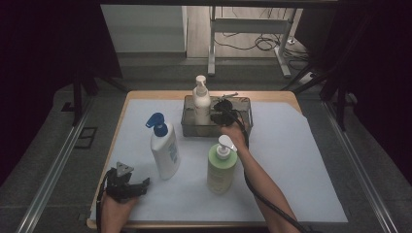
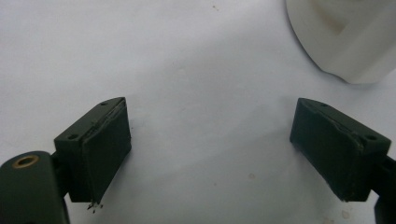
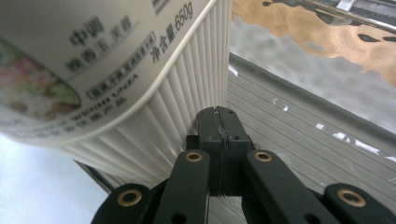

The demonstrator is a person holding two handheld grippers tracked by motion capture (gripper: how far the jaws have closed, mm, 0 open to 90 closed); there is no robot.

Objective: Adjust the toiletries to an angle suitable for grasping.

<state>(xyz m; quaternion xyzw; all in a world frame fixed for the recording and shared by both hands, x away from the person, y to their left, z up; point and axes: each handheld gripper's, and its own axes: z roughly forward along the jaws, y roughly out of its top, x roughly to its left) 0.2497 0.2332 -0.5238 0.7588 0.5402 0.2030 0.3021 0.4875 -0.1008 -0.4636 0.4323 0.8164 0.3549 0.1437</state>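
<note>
A cream pump bottle point(image 1: 201, 102) stands upright in the left part of a metal basket point(image 1: 190, 129) at the back of the table. My right gripper point(image 1: 219, 112) is inside the basket just right of that bottle. In the right gripper view its jaws point(image 3: 219, 112) are shut with nothing between them, close to the bottle's ribbed side point(image 3: 140, 112), above the basket's ridged floor point(image 3: 289, 140). My left gripper point(image 1: 141, 186) rests low at the front left of the white mat. Its jaws point(image 2: 210, 126) stand wide open and empty.
A white bottle with a blue pump point(image 1: 165, 150) stands on the mat point(image 1: 291, 160) left of centre; its base point(image 2: 345, 37) is just beyond my left gripper. A green bottle with a white pump point(image 1: 221, 170) stands beside my right forearm. The wooden table edge point(image 1: 160, 93) frames the mat.
</note>
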